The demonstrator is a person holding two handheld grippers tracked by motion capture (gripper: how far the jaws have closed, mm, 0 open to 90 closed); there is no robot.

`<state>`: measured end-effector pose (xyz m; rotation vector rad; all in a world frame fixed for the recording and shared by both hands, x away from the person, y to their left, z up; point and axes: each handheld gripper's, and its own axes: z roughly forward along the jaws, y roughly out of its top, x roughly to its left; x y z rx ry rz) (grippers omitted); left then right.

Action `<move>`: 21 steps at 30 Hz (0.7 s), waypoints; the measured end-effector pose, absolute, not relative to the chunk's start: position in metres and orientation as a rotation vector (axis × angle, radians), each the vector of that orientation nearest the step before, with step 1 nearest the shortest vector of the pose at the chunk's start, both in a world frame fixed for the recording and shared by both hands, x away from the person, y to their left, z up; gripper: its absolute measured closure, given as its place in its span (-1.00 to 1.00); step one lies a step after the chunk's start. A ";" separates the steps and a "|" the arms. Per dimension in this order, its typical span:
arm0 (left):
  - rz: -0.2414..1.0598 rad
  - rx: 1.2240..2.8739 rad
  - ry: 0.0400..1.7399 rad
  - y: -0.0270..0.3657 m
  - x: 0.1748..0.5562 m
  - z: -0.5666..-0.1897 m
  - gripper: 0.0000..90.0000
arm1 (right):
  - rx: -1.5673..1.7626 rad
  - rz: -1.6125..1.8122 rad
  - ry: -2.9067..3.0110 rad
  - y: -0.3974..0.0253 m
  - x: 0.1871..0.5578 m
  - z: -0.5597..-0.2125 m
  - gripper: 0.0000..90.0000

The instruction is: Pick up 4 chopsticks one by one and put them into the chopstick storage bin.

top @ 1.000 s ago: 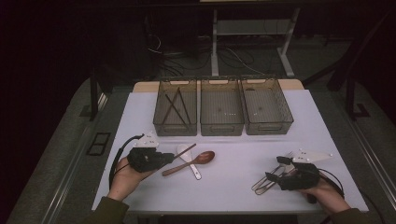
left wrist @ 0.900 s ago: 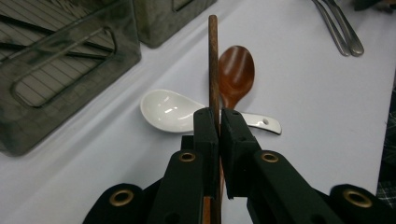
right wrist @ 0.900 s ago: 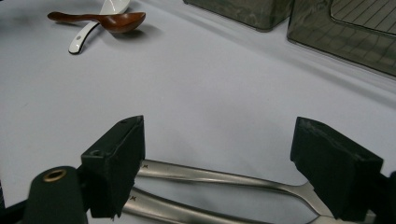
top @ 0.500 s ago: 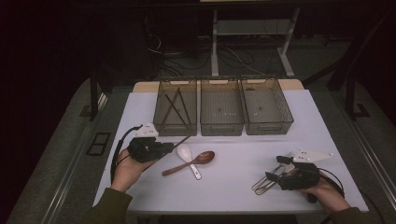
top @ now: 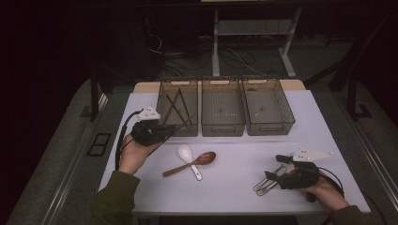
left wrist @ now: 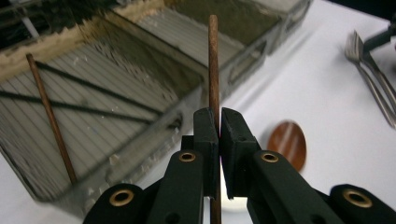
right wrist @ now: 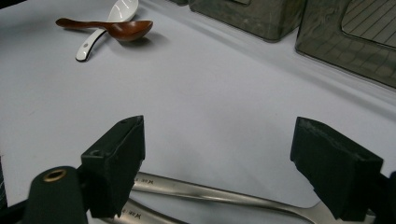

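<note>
A thin brown wooden chopstick (left wrist: pixel 214 65) is pinched between the closed jaws of the left gripper (top: pixel 157 134), its tip over the leftmost clear plastic bin (top: pixel 165 125), which holds more chopsticks. The right gripper (right wrist: pixel 219 163) rests wide open over two silver metal forks (top: pixel 265 185) on the white table (top: pixel 234 187).

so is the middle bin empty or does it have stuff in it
Empty: in the high view the middle bin shows only its bare ribbed floor, while the left bin holds chopsticks.
</note>
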<state>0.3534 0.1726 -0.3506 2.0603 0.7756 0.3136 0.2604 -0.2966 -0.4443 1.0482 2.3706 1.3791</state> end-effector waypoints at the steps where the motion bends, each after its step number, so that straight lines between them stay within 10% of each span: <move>1: 0.323 2.071 0.774 0.171 0.357 -0.348 0.88 | 1.049 1.383 2.369 -0.297 0.261 -0.444 -0.62; 21: 0.386 2.066 0.817 0.140 0.428 -0.325 0.88 | 1.052 1.383 2.371 -0.296 0.260 -0.445 -0.62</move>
